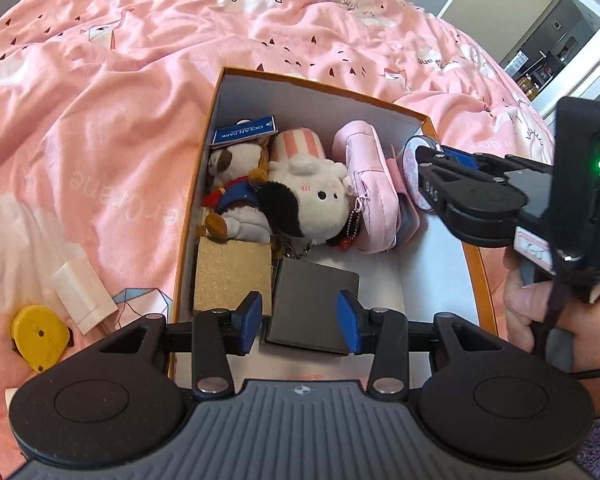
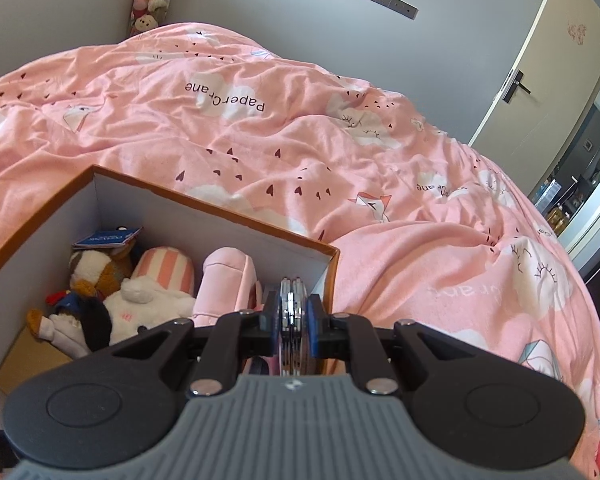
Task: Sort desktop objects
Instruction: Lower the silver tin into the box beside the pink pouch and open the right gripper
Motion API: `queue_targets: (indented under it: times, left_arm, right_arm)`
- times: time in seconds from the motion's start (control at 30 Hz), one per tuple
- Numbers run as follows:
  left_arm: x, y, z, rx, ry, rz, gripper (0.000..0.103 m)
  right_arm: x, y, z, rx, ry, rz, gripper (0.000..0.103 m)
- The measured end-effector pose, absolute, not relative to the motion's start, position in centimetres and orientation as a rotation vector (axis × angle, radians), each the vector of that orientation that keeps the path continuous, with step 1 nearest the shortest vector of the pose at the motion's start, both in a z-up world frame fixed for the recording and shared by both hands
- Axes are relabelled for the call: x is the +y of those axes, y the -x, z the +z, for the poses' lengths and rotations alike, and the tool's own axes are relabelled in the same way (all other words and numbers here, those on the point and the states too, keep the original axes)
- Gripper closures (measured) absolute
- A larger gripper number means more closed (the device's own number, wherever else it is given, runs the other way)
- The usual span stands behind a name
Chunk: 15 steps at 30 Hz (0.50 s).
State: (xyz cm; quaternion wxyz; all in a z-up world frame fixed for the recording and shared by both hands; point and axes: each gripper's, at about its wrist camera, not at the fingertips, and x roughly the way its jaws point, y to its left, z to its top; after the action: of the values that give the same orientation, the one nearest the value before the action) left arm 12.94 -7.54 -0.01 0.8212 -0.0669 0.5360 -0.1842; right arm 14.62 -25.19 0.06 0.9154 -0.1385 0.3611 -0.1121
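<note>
An orange-rimmed box (image 1: 324, 88) with white walls sits on the pink bedspread. It holds two plush toys (image 1: 312, 196), a pink pouch (image 1: 372, 184), a gold glitter block (image 1: 232, 276) and a dark grey flat case (image 1: 312, 304). My left gripper (image 1: 300, 318) is open above the near end of the box, and the grey case lies between and below its blue pads. My right gripper (image 2: 292, 308) is shut on a round glittery pink compact (image 2: 291, 312), held edge-on over the box's right corner. In the left wrist view the right gripper (image 1: 430, 160) and compact (image 1: 409, 160) hover beside the pouch.
A yellow tape measure (image 1: 40, 338) and a white tube (image 1: 86, 294) lie on the bedspread left of the box. A person's hand (image 1: 540, 312) grips the right tool. The box's right wall (image 2: 332, 280) stands close beside the compact. A door (image 2: 540, 80) is at the far right.
</note>
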Motion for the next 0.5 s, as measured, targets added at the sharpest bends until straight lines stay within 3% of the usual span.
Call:
queue_targets:
  times: [0.5]
  left_arm:
    - [-7.4, -13.6, -0.7, 1.161, 0.132, -0.374, 0.055]
  right_arm:
    - [-25.7, -16.6, -1.6, 0.801, 0.342, -0.239, 0.087]
